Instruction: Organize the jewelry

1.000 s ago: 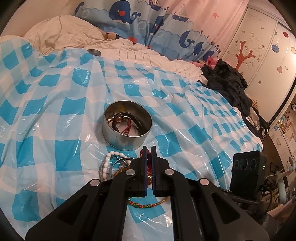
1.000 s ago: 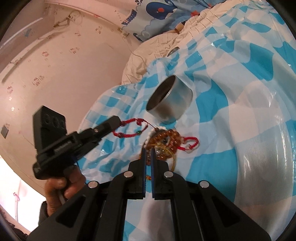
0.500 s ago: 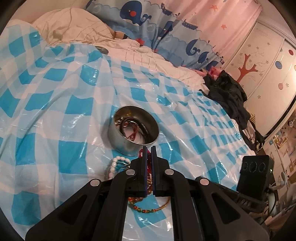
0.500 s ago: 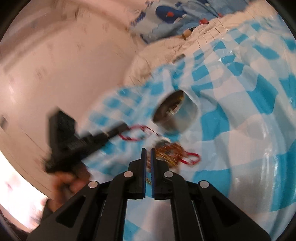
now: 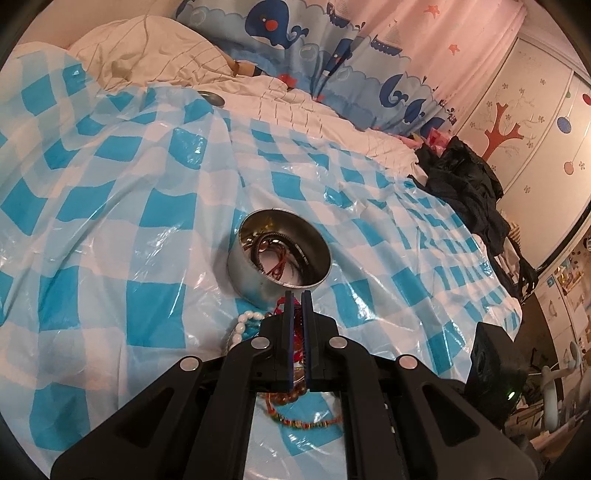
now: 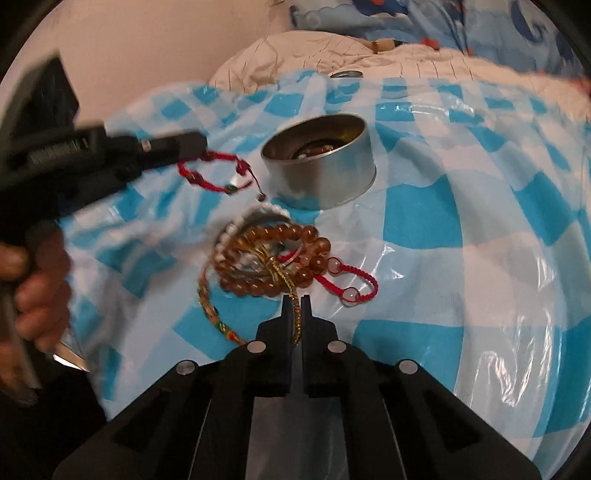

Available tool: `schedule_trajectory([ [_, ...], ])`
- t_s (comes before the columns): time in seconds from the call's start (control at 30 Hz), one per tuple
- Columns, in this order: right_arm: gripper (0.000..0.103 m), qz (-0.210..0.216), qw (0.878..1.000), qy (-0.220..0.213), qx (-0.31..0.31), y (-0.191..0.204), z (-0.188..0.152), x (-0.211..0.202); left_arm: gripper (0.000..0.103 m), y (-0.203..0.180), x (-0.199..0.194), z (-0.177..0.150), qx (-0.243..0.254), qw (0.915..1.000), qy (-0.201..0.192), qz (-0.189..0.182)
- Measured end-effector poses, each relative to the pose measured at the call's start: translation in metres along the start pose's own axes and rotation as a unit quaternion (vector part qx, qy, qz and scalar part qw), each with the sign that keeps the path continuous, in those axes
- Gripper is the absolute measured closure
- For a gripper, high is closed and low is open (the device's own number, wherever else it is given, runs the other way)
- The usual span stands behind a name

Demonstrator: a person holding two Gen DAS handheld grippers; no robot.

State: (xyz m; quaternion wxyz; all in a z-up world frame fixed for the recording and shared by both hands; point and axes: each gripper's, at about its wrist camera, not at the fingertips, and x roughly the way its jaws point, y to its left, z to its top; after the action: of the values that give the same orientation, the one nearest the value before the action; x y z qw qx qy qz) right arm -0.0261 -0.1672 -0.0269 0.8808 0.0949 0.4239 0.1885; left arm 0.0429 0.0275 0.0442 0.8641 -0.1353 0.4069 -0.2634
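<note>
A round metal tin with dark bangles inside stands on the blue checked plastic sheet. My left gripper is shut on a red braided bracelet, which hangs just left of the tin. Below the tin lies a pile: an amber bead bracelet, a white pearl bracelet, a red cord with clear beads and a multicoloured braid. My right gripper is shut on a gold chain that runs out of the pile.
A tin lid lies at the sheet's far edge on a cream duvet. Dark clothes are heaped at the right by a wardrobe. A whale-print curtain hangs behind. A hand grips the left tool.
The right wrist view has rolled and swung, so the tin now sits upright in it. The left gripper with the red bracelet has edged closer to the tin.
</note>
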Motion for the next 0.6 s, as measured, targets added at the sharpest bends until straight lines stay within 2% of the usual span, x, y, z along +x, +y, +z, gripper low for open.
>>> schedule_trajectory([
  [0.17,0.099,0.074,0.993,-0.062,0.072,-0.022,0.013,-0.036,0.1,-0.008,0.002,0.013,-0.006,0.9997,-0.017,-0.016],
  [0.3,0.099,0.085,0.987,-0.097,0.094,-0.031,0.03,-0.06,0.1,-0.014,0.003,0.025,-0.014,0.9986,-0.037,-0.035],
  [0.4,0.099,0.083,0.985,-0.115,0.095,-0.038,0.05,-0.07,0.1,-0.012,0.019,0.035,-0.032,0.9976,-0.042,-0.046],
  [0.47,0.099,0.085,0.985,-0.12,0.093,-0.039,0.063,-0.072,0.097,-0.005,0.037,0.038,-0.054,0.9975,-0.029,-0.035],
  [0.5,0.099,0.087,0.985,-0.122,0.09,-0.038,0.071,-0.071,0.088,-0.001,0.045,0.038,-0.063,0.9975,-0.018,-0.027],
  [0.53,0.099,0.089,0.984,-0.123,0.087,-0.036,0.078,-0.07,0.078,0.006,0.059,0.038,-0.077,0.997,0.001,0.002],
  [0.6,0.099,0.098,0.984,-0.125,0.078,-0.03,0.092,-0.066,0.073,0.013,0.066,0.035,-0.091,0.9951,0.013,0.037],
])
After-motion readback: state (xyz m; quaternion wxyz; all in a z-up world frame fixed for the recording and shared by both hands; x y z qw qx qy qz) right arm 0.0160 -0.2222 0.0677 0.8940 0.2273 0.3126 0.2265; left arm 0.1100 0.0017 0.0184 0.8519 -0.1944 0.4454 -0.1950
